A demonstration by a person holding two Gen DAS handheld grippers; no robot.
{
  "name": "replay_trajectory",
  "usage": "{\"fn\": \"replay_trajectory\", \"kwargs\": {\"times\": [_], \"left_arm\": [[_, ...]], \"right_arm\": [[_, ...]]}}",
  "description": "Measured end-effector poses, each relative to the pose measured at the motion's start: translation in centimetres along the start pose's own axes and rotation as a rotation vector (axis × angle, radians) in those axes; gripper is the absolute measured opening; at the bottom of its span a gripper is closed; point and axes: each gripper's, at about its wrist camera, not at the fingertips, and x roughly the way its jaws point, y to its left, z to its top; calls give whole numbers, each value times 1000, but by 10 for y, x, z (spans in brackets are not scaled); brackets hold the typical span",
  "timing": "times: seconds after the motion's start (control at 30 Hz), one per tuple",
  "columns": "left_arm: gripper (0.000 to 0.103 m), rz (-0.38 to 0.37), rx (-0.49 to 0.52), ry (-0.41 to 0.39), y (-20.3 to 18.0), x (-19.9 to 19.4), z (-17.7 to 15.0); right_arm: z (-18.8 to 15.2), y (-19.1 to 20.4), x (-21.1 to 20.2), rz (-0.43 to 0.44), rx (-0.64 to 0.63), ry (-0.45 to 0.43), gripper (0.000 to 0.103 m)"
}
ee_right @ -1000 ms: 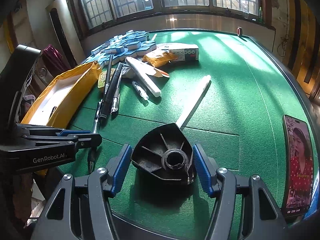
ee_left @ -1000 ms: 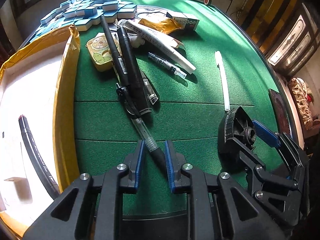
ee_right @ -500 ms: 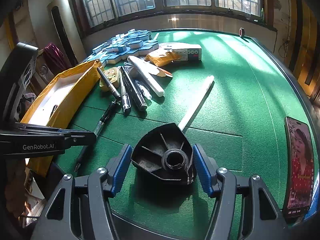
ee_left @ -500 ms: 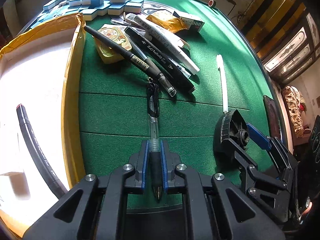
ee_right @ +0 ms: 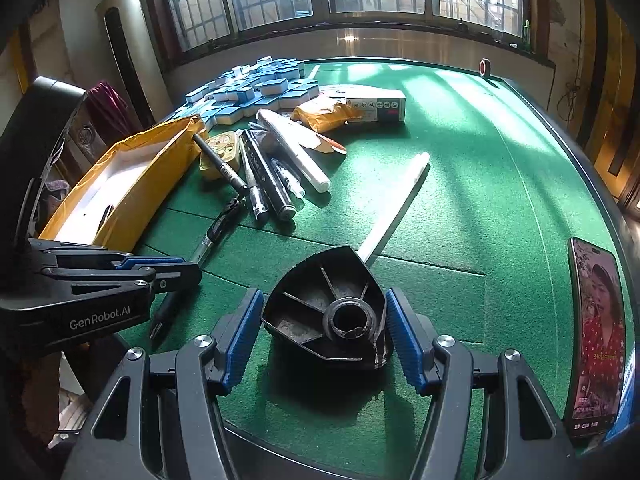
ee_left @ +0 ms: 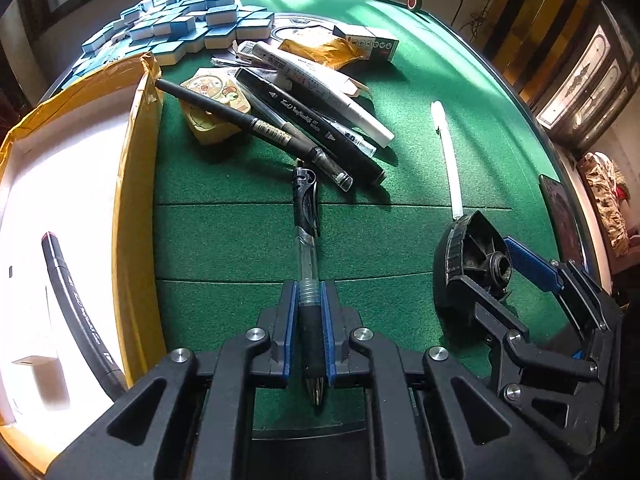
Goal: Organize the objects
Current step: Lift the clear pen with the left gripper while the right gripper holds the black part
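Observation:
My left gripper (ee_left: 309, 300) is shut on a clear gel pen (ee_left: 306, 240) with a black grip, its tip pointing back at the camera; the pen also shows in the right wrist view (ee_right: 212, 236). A yellow box (ee_left: 136, 184) with a white inside lies at the left and holds a black marker (ee_left: 76, 308). A heap of pens and markers (ee_left: 312, 128) lies beyond. My right gripper (ee_right: 326, 320) holds a black plastic fan-shaped part (ee_right: 328, 312) between its blue pads, resting on the green felt. A white pen (ee_right: 394, 208) lies behind it.
Blue and white tiles (ee_left: 188, 28) are piled at the far left. A small carton (ee_right: 376, 106) and an orange packet (ee_right: 324, 116) lie at the back. A phone (ee_right: 596, 332) lies at the right edge. A tape roll (ee_right: 485, 67) sits at the far rim.
My left gripper closed on the gel pen and drew it out of the heap toward me. The other pens shifted. The right gripper stayed still.

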Motion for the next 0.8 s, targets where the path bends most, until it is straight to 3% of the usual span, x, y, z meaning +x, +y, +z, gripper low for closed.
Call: {"fn": "replay_trajectory", "kwargs": {"times": [0.13, 0.43, 0.8], "left_arm": [[9, -100, -57, 8, 10, -6, 5], [9, -219, -114, 31, 18, -13, 5], [9, -325, -165, -19, 30, -36, 8]], "right_arm": [[0, 2, -3, 34, 6, -14, 57], [1, 13, -1, 75, 1, 2, 57], [5, 20, -4, 95, 23, -10, 57]]}}
